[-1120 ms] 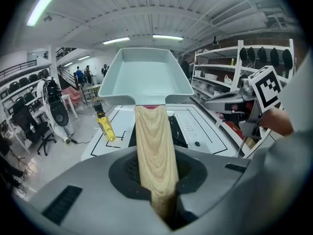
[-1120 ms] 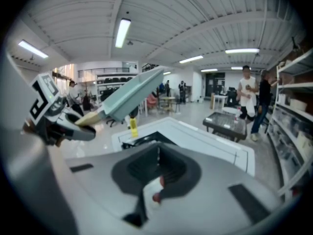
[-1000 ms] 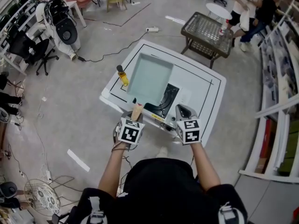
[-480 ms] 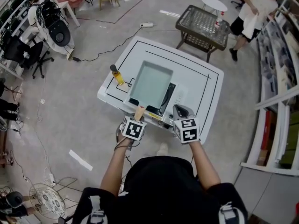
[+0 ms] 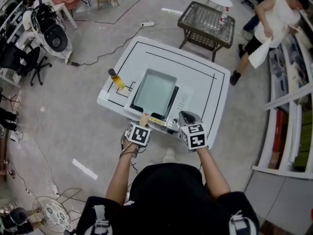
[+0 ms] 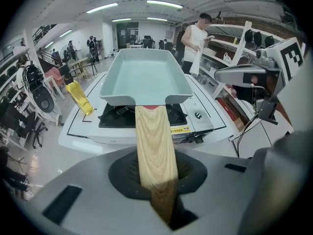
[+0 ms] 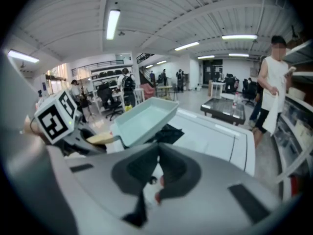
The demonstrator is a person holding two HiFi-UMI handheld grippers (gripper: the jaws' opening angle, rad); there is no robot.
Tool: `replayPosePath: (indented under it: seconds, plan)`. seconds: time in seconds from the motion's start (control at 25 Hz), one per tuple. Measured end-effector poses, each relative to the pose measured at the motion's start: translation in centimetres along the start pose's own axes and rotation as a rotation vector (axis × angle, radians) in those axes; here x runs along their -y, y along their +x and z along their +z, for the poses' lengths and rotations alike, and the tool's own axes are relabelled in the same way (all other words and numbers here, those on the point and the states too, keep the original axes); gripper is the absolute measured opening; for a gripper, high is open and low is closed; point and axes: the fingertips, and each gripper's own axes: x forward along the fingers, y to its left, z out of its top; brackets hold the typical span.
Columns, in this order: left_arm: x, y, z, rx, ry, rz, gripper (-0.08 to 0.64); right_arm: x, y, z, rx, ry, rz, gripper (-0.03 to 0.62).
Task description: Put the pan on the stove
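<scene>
My left gripper (image 6: 156, 180) is closed partway, clamped on the wooden handle (image 6: 154, 146) of the pan (image 5: 154, 93), with the end of the handle sunk between the pads. My right gripper (image 7: 157, 168) is closed, the jaws meeting at their tips with nothing between them. It hangs just right of the left one at the near edge of the table (image 5: 205, 89).

The pan is over the stove (image 6: 116, 117), whose black grate shows under its near corners and along its right side. From the right gripper view the pan looks tilted, far end raised, with the grate dark below it. I cannot tell whether the near part of the base touches. I judge the carry nearly done. What is left is to bring the base down level on the grate, see that it sits steady, and then let go of the handle.

As for room, the pan covers most of the stove, so there is little margin on either side. The control strip with its knob (image 6: 198, 115) lies near and right, under the handle, and I should not press down on it. A yellow bottle (image 5: 116, 79) stands on the table left of the stove, near the pan's left rim but apart from it. The right and far parts of the table are bare. A person (image 5: 274, 18) walks at the far right, well apart from the table.
</scene>
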Motion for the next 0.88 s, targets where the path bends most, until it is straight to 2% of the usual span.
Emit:
replayPosePath:
  seconds: [0.16,0.36,0.48,0.68,0.88]
  plan:
    - [-0.9,-0.2,0.7,0.004,0.023,0.046,0.083,0.4,0.1,-0.4,-0.014,-0.003,-0.001,0.035]
    - [-1.1,0.1,0.3,-0.026,0.028,0.042,0.083,0.5,0.1,-0.7,-0.026,-0.006,0.001,0.035]
    - [-0.4,0.6,-0.7,-0.062,0.003,0.003,0.084,0.7,0.1,-0.9,-0.029,-0.004,0.001,0.035]
    - [-1.3,0.4,0.1,-0.046,0.014,0.049,0.084,0.9,0.2,-1.3,-0.033,-0.002,0.002,0.035]
    - [-0.6,0.9,-0.8,-0.069,-0.014,0.017,0.084,1.0,0.1,-1.6,-0.042,-0.004,0.008,0.035]
